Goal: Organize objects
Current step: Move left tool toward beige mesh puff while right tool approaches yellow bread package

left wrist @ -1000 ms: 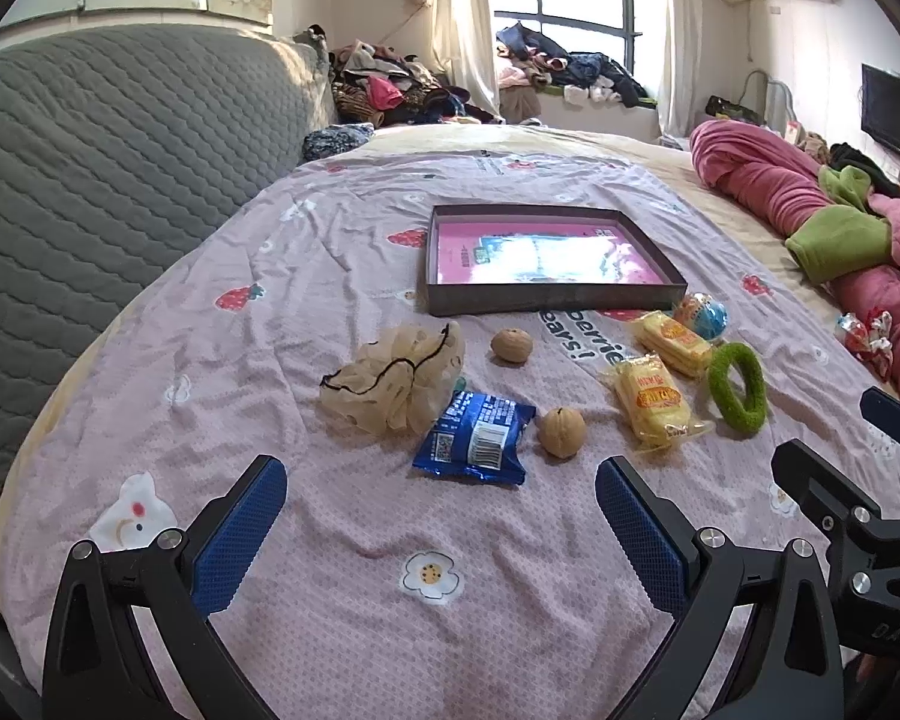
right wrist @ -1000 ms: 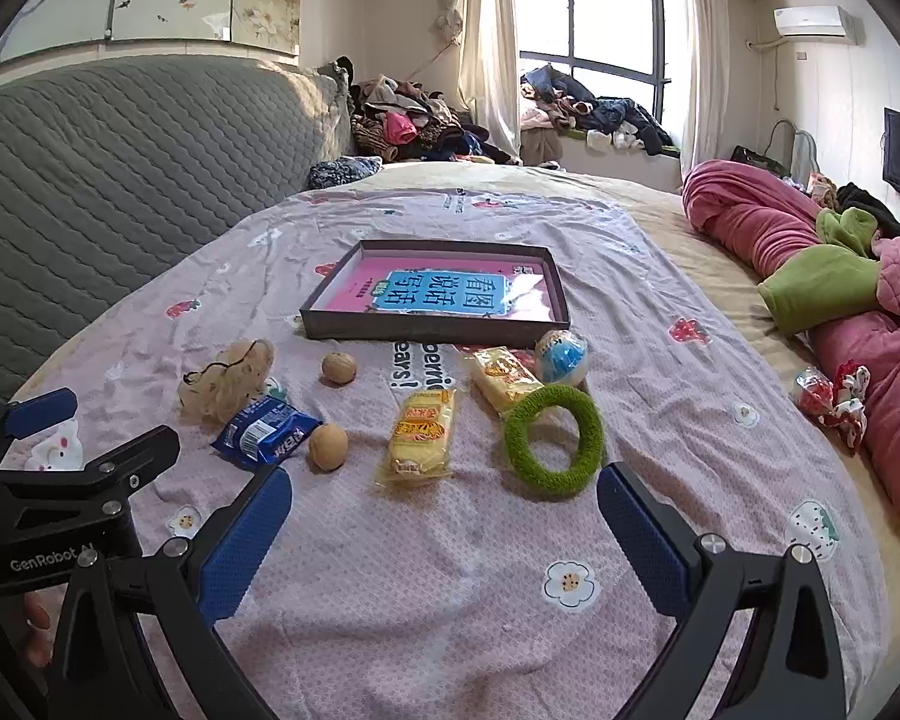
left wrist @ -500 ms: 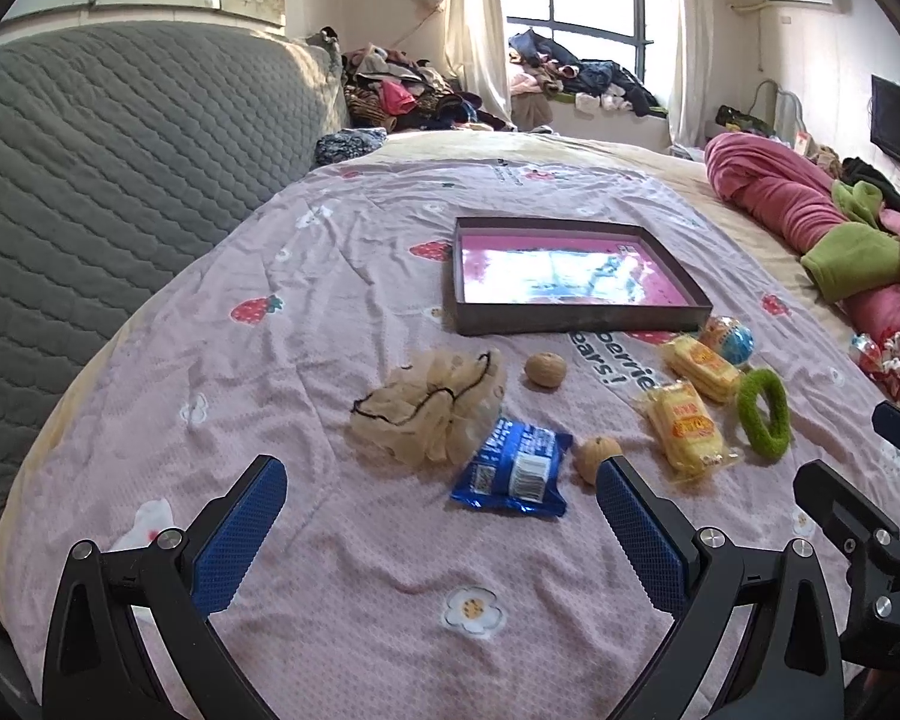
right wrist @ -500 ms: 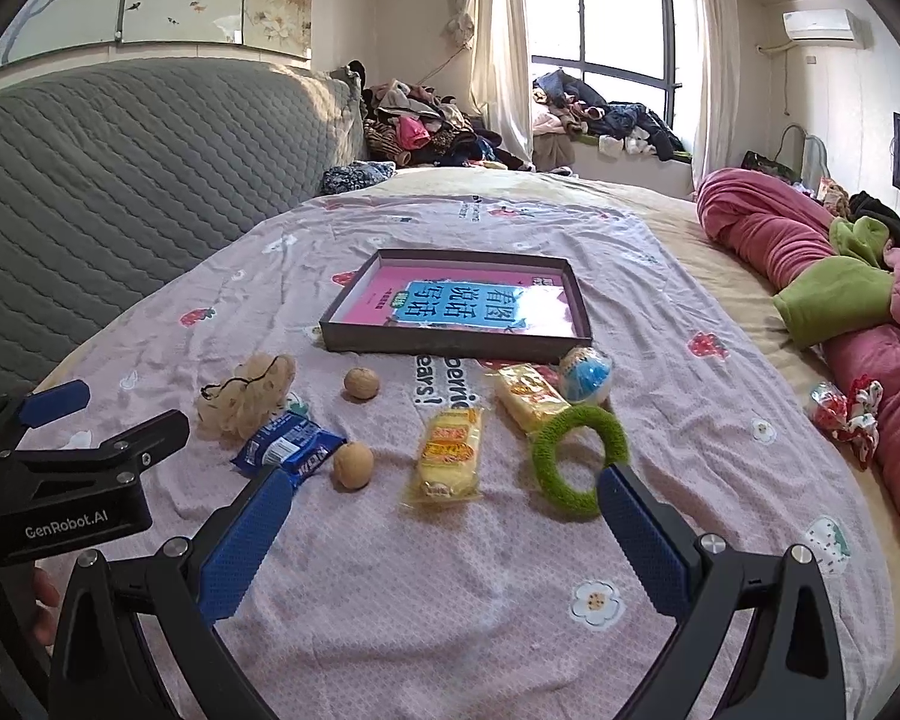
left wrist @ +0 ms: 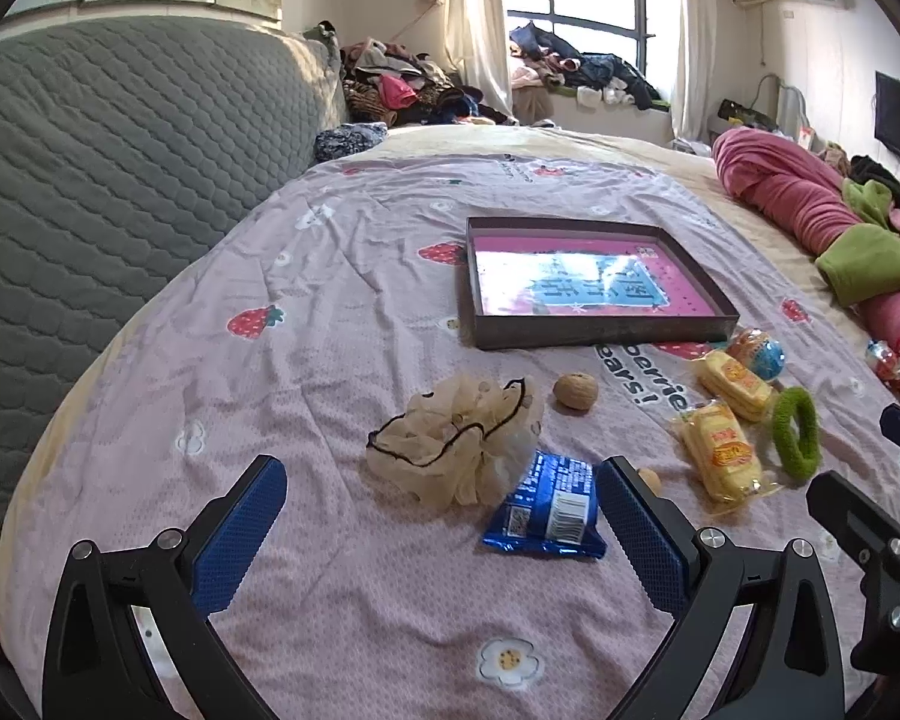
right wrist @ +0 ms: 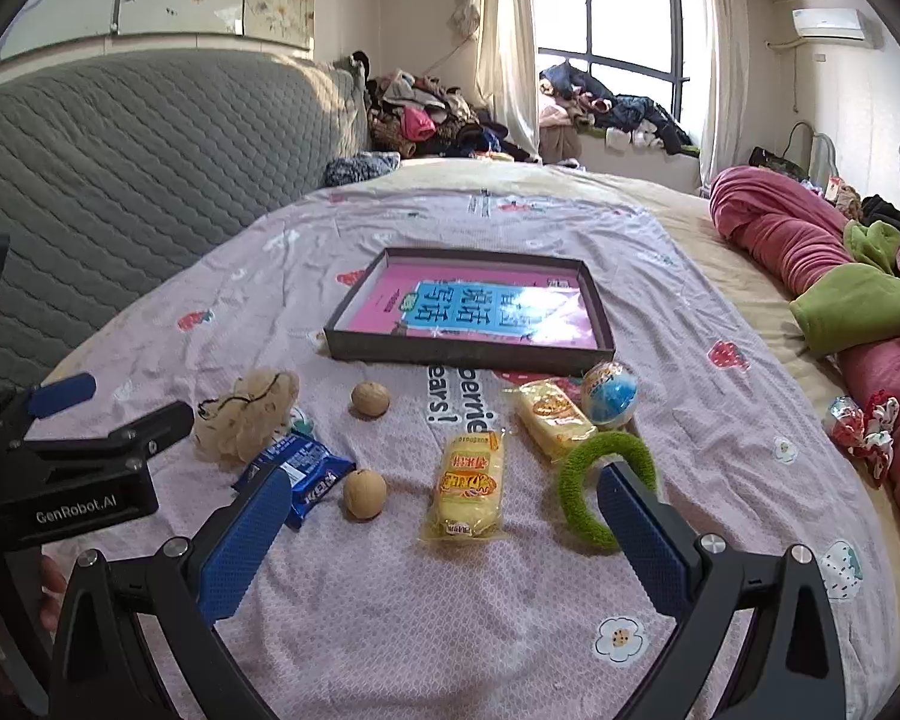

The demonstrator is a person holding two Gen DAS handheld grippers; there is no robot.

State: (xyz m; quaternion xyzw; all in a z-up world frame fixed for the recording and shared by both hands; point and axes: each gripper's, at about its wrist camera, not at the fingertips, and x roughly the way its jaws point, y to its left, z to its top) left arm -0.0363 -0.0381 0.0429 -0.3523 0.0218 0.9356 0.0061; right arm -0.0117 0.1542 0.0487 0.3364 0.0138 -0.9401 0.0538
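A shallow dark tray (left wrist: 594, 336) (right wrist: 468, 354) with a pink and blue sheet inside lies on the pink bedsheet. In front of it are a cream scrunchie (left wrist: 456, 444) (right wrist: 249, 414), a blue snack packet (left wrist: 549, 507) (right wrist: 306, 477), two walnuts (left wrist: 576, 390) (right wrist: 365, 493), two yellow cake packets (left wrist: 717, 450) (right wrist: 468, 486), a green hair ring (left wrist: 797, 432) (right wrist: 600, 486) and a blue and orange ball (left wrist: 756, 351) (right wrist: 609, 393). My left gripper (left wrist: 441, 531) is open, low over the sheet just short of the scrunchie and blue packet. My right gripper (right wrist: 441, 531) is open before the cake packet.
A grey quilted headboard (left wrist: 102, 180) runs along the left. Rolled pink and green bedding (right wrist: 834, 288) lies on the right, with a small wrapped item (right wrist: 858, 420) beside it. Clothes are piled at the far end under the window (left wrist: 576, 69).
Both grippers have moved forward toward the objects, which now look larger and nearer. The left one has also shifted left, its right finger now covering one walnut. Both stay open.
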